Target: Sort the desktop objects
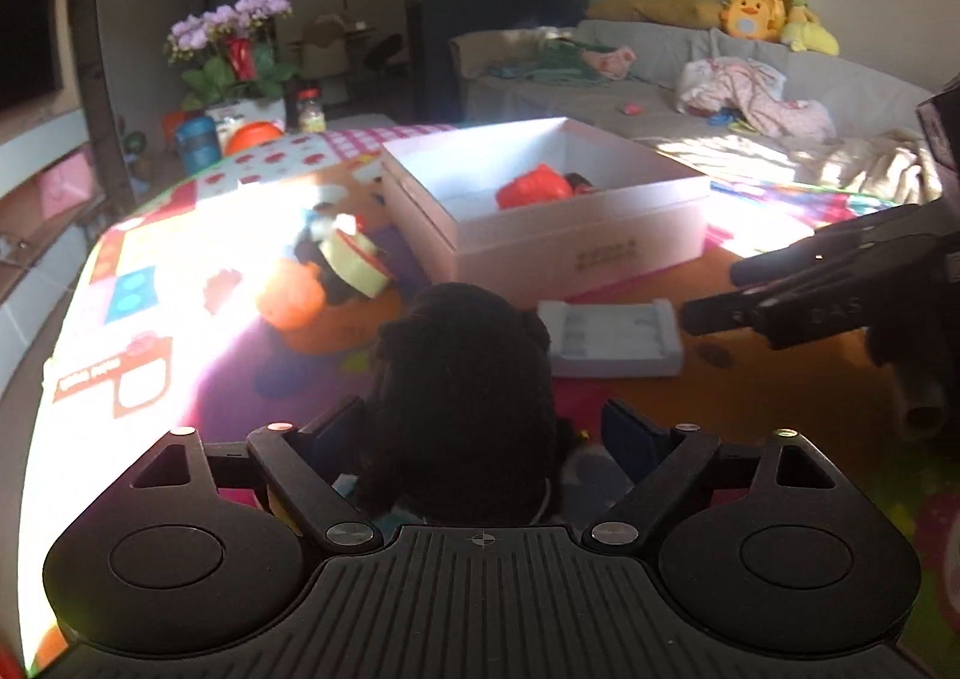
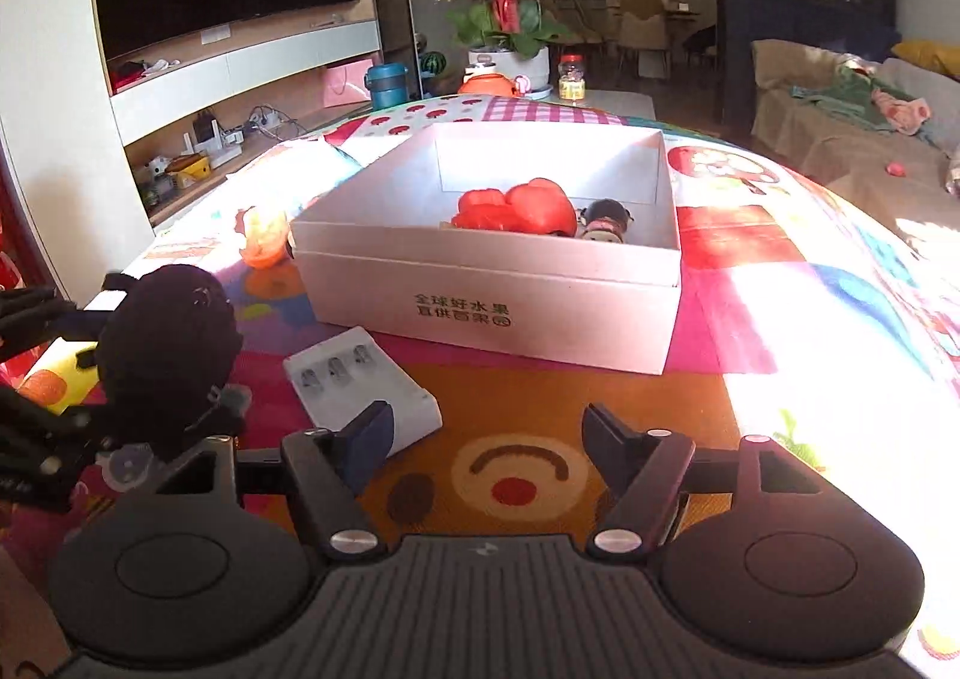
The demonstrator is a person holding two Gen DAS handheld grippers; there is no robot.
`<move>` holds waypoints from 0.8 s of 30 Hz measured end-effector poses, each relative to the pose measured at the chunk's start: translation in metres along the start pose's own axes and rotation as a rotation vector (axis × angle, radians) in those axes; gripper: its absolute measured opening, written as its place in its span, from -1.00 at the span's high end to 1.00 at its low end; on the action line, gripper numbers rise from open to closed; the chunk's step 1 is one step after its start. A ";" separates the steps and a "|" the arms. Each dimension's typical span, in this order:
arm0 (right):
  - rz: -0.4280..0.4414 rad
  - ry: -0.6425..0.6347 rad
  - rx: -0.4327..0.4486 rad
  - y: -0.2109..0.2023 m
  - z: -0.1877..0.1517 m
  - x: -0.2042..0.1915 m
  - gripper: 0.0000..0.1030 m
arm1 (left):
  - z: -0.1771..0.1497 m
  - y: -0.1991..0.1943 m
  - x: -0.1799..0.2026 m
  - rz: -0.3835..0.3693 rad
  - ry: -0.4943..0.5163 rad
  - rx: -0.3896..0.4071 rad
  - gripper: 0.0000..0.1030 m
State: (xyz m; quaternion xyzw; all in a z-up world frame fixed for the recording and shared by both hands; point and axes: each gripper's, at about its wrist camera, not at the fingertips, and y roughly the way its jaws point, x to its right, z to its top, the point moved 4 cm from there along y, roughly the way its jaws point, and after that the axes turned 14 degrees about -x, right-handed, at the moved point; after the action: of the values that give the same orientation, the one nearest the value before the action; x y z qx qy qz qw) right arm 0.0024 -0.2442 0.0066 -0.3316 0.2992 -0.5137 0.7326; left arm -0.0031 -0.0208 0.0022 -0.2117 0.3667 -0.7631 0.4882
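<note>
My left gripper (image 1: 480,433) is shut on a dark plush toy (image 1: 465,397) and holds it above the colourful mat; it also shows in the right wrist view (image 2: 171,349) at the left. My right gripper (image 2: 489,439) is open and empty above the mat, just right of a white battery charger (image 2: 360,391), which also shows in the left wrist view (image 1: 612,337). Ahead stands an open white box (image 2: 480,283) with a red toy (image 2: 516,211) and a small doll (image 2: 606,220) inside.
An orange toy (image 1: 288,295) and a round yellow-green toy (image 1: 354,259) lie left of the box (image 1: 576,253) in strong sunlight. A flower pot (image 2: 507,18), a blue cup (image 2: 387,84) and a jar (image 2: 571,78) stand at the mat's far end. A sofa (image 1: 720,96) lies to the right.
</note>
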 end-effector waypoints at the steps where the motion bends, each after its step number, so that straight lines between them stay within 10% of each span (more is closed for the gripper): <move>1: -0.002 0.000 -0.008 0.004 -0.002 0.000 -0.44 | -0.004 0.000 0.002 -0.014 -0.005 -0.006 -0.86; 8: -0.015 -0.048 -0.021 0.011 -0.008 -0.008 -0.83 | -0.014 -0.014 0.009 -0.145 -0.027 -0.002 -0.94; 19: -0.051 -0.104 -0.084 0.021 -0.010 -0.017 -1.00 | 0.009 0.007 0.002 -0.035 -0.084 0.014 -0.95; 24: -0.027 -0.075 -0.099 0.021 -0.010 -0.014 -1.00 | 0.009 -0.005 0.005 -0.165 -0.048 0.052 -0.98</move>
State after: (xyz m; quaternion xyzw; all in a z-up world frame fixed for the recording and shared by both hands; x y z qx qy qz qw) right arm 0.0018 -0.2271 -0.0151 -0.3905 0.2922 -0.4953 0.7189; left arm -0.0019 -0.0268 0.0112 -0.2466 0.3162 -0.8047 0.4378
